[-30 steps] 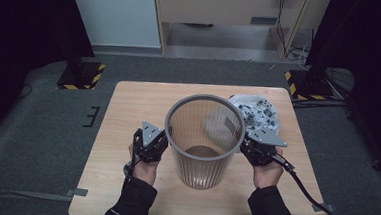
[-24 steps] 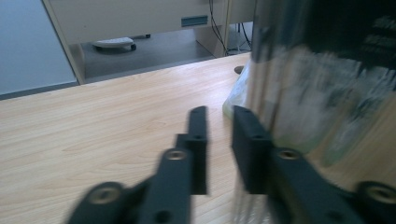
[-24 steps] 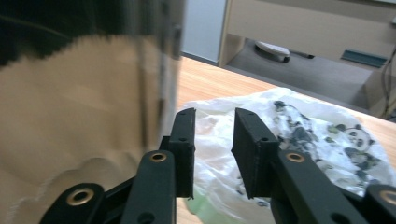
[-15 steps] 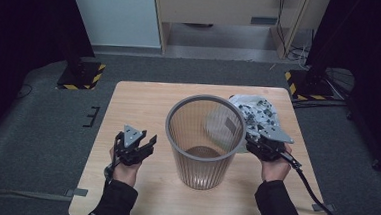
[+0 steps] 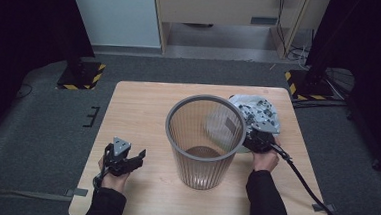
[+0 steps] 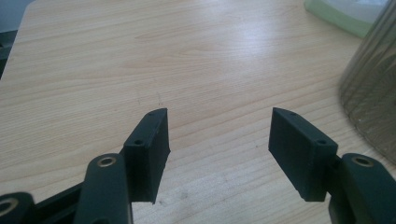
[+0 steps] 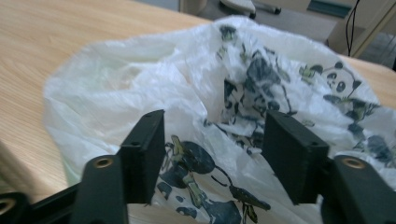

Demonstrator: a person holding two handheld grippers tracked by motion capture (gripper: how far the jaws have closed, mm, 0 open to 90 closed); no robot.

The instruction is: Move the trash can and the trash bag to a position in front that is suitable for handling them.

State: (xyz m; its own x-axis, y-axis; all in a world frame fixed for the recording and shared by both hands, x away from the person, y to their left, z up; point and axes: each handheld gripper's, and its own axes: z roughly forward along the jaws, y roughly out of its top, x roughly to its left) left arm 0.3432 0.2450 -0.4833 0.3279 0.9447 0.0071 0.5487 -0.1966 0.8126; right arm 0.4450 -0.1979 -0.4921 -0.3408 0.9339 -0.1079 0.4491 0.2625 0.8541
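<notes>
I see a light wooden table [image 5: 143, 104] in the middle of the high view, standing on grey carpet. A ribbed, see-through wastebasket [image 5: 204, 141] stands upright at the frame's centre. Just beside it, toward the upper right, I see a crumpled white plastic bag [image 5: 258, 110] with a panda print lying on the tabletop.
</notes>
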